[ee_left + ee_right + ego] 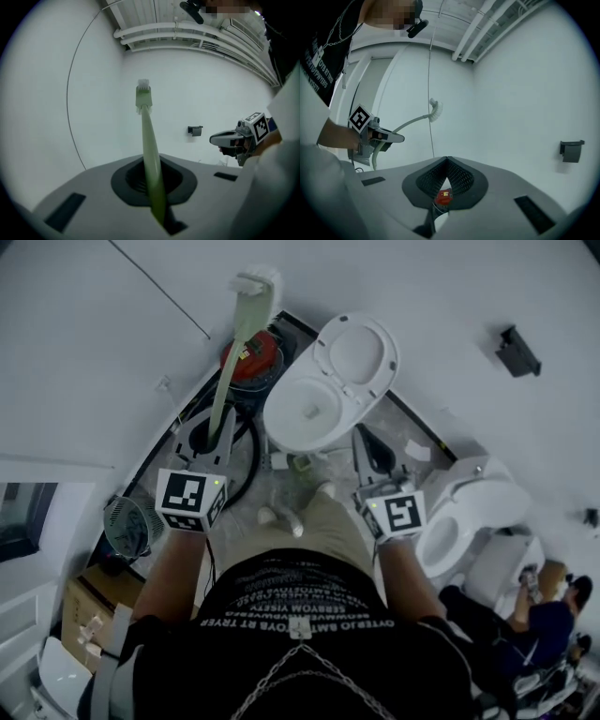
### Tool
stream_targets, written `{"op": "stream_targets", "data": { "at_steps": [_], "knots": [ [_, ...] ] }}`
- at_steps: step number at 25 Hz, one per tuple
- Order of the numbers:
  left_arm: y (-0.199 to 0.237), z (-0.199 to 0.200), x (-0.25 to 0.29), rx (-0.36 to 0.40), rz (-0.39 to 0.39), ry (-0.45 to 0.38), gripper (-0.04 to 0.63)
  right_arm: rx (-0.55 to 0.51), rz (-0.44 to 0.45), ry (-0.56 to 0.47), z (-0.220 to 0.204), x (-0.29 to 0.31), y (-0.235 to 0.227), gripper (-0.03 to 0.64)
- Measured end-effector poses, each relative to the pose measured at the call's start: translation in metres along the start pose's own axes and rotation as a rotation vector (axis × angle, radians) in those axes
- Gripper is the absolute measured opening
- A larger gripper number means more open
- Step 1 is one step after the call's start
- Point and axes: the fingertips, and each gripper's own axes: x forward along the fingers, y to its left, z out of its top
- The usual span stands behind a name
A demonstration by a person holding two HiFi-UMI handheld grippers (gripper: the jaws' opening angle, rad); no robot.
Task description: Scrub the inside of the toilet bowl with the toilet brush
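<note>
White bathroom: the left gripper [208, 434] has its fingers clamped on the raised toilet brush [236, 343], the right gripper [371, 452] has its fingers closed and empty, and the toilet bowl [302, 414] seems not yet scrubbed.

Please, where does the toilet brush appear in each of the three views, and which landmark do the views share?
Head view: the toilet brush is at upper left, rising from the left gripper, its head near the top edge.
Left gripper view: centre, its handle running up from the shut jaws.
Right gripper view: left of centre, curved, against the wall.
Shared landmark: the dark wall fixture.
</note>
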Motion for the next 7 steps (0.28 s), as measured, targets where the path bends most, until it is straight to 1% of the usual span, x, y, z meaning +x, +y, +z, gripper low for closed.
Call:
{"op": "stream_targets", "data": {
  "at_steps": [4, 7],
  "knots": [
    [-0.009, 0.015, -0.016, -0.013, 0.008, -0.037, 0.002, -0.010, 0.024, 0.007, 0.009, -0.007, 0.002, 0.003],
    [-0.024, 0.017, -0.030, -0.028, 0.018, -0.050, 0.002, -0.018, 0.043, 0.007, 0.014, -0.022, 0.008, 0.003]
  ]
}}
